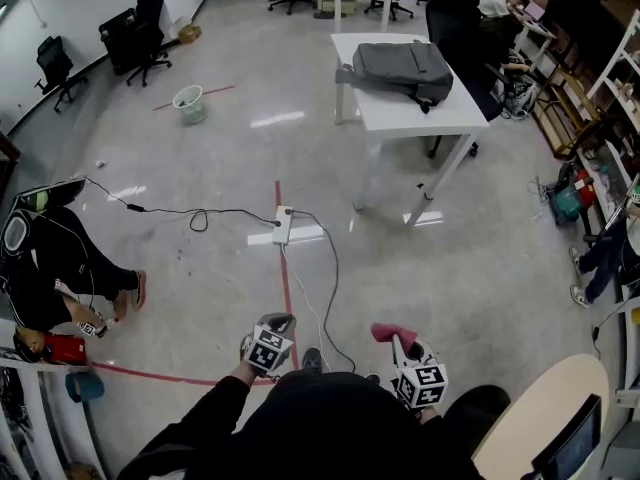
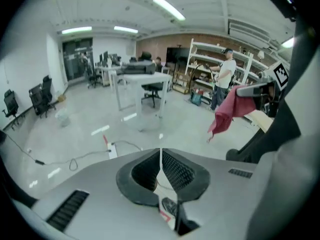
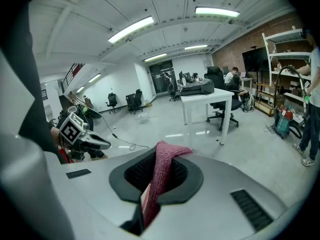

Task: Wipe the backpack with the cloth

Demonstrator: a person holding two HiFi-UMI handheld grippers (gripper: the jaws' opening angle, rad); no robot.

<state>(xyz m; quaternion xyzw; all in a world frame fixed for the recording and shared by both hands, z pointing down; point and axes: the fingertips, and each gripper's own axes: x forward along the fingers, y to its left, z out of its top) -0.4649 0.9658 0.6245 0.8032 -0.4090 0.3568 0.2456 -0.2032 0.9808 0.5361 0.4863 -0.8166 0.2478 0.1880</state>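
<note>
The backpack [image 1: 403, 71] lay well ahead on the table [image 1: 392, 118], long side crosswise; the right gripper [image 1: 398, 343], clamped on the cloth [image 1: 390, 332], was nearer than the empty, closed left gripper [image 1: 277, 322]

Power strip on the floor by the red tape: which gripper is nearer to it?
Left. The left gripper shows just below the power strip in the head view; the right gripper, holding the cloth, sits farther off to its lower right.
</note>
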